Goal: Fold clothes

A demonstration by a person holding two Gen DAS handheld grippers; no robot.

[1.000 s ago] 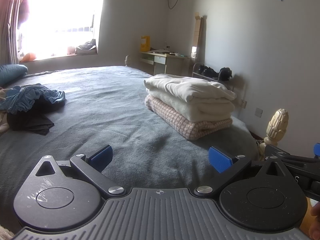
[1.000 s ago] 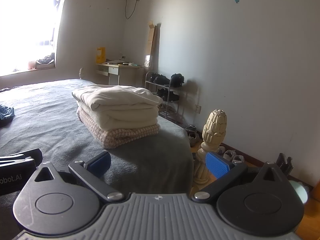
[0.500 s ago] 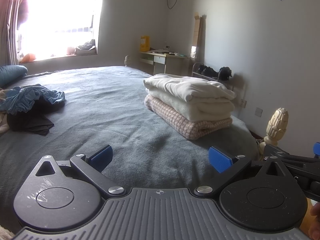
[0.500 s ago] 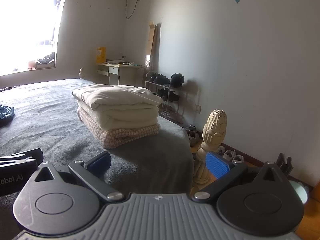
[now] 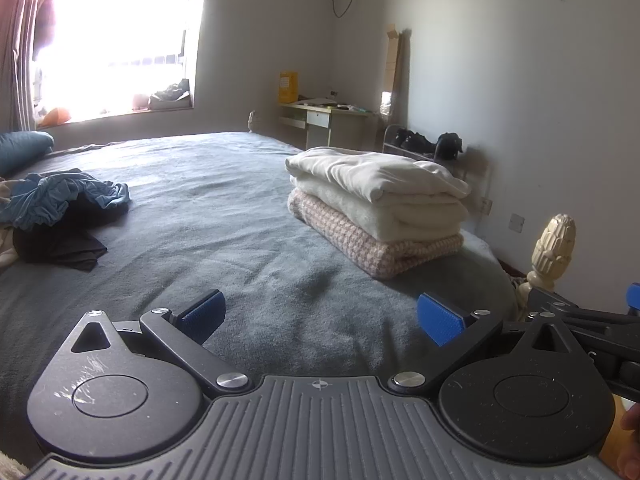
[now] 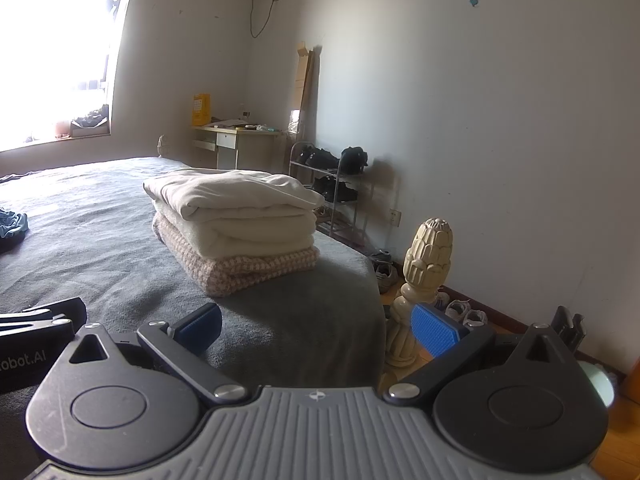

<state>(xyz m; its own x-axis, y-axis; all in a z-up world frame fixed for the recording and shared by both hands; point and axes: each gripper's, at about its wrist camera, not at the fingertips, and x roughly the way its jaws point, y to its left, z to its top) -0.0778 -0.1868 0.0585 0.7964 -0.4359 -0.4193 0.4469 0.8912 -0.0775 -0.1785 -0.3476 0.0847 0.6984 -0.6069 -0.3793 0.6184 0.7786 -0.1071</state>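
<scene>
Left wrist view: the left tool (image 5: 320,318) hangs wide open and empty over the grey bed (image 5: 224,216). Ahead and far to its left lies a heap of unfolded clothes (image 5: 60,216), blue cloth over dark; soft, light and limp, it is probably best pinched at a hem, though no hem shows clearly. Bare blanket between gives folding room.

Right wrist view: the right tool (image 6: 318,322), also spread wide and holding nothing, faces the folded stack (image 6: 236,228) near the bed's right edge; beyond stands a carved bedpost (image 6: 426,256).

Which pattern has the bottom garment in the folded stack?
The bottom garment has a pink-and-cream houndstooth-like check, clearest in the right wrist view.
</scene>
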